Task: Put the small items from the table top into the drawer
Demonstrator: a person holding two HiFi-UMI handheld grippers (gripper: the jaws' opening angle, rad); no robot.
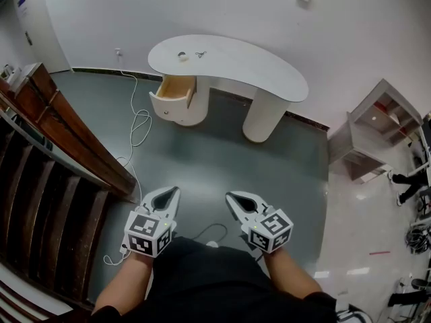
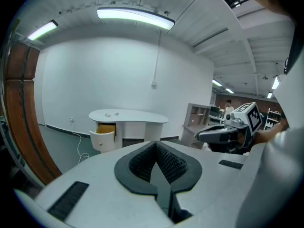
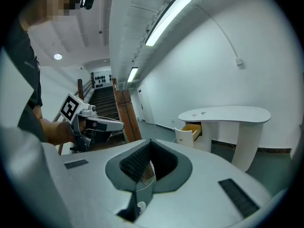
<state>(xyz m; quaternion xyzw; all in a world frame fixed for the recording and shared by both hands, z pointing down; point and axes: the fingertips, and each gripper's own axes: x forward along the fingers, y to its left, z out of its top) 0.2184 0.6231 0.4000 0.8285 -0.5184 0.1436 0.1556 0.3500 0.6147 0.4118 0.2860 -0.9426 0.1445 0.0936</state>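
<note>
My left gripper and right gripper are both shut tight, with nothing in them. The two small items sit on the white table, far ahead, straight out past my left jaws. The open drawer is just under them. I think my left side is a bit closer. I see no words to read, only black squares on the cubes.

Round pale item, small dark item on white tabletop; drawer below pulled open.
</note>
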